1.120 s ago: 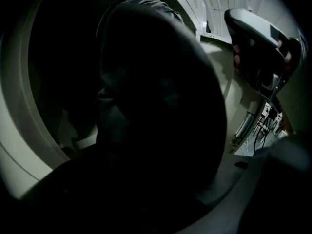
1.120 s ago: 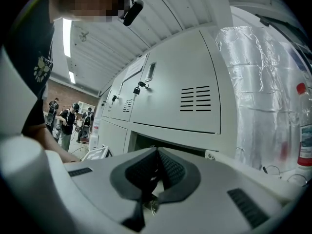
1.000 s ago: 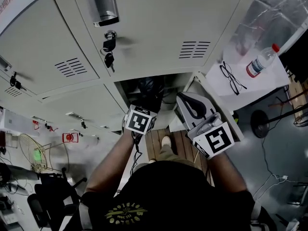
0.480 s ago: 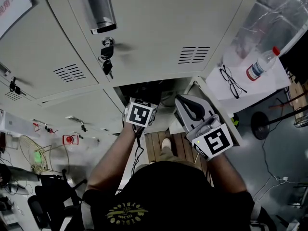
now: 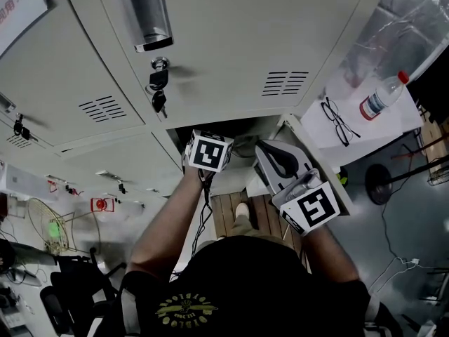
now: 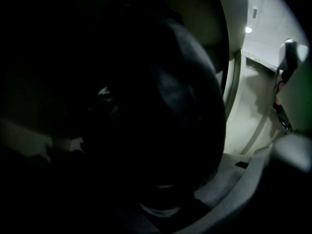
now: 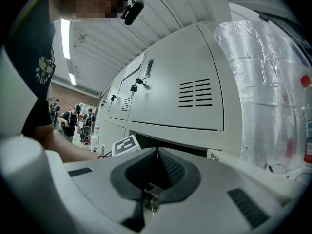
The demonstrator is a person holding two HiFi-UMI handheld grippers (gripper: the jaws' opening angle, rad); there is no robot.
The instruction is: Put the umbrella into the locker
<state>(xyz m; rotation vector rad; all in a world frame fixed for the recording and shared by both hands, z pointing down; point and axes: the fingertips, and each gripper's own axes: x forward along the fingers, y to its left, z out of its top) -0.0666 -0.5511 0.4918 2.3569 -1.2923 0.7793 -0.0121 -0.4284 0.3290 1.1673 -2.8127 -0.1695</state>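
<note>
left gripper (image 5: pixel 209 150) has gone up the head view and now sits at the mouth of the open locker (image 5: pixel 245 126), where a second ago it hung lower. right gripper (image 7: pixel 157 155) has kept its place beside the door (image 5: pixel 324 161), jaws together on nothing. i take this as the umbrella going in: the left gripper view is nearly black, filled by a dark rounded bulk (image 6: pixel 165 111) that i judge to be the umbrella, already within the locker's walls. that view is too dark to show whether the left jaws are clamped on it or apart. if so, release and closing the door remain.

counted: two grippers, one open locker, one umbrella, two bunches of keys (image 5: pixel 158 83) hanging on shut doors, one bottle (image 5: pixel 379 95), one pair of glasses (image 5: pixel 337 118).
</note>
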